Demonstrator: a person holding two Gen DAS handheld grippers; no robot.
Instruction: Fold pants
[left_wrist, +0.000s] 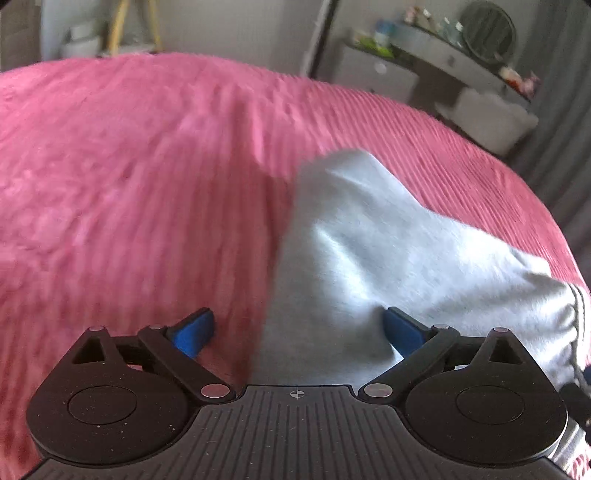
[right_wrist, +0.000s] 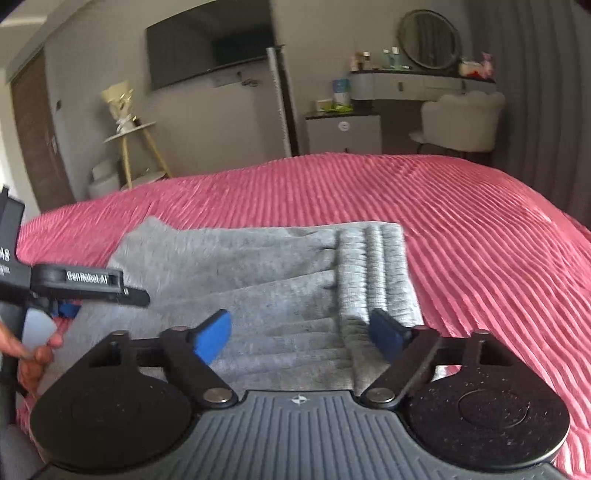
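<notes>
Grey sweatpants (right_wrist: 258, 280): lying on the pink ribbed bedspread (right_wrist: 480, 229), ribbed waistband (right_wrist: 373, 269) toward its far side. Left gripper (left_wrist: 299, 332): jaws spread wide, holding nothing, over the sweatpants' near edge, though the view is blurred. Right gripper (right_wrist: 301, 336): jaws wide apart, empty, just above the sweatpants beside the waistband.

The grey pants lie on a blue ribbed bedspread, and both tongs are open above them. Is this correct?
Not quite: the bedspread is pink, not blue, as the right wrist view shows clearly. The rest holds: the grey pants lie on it, and the right tongs and left tongs are both open above them.
</notes>
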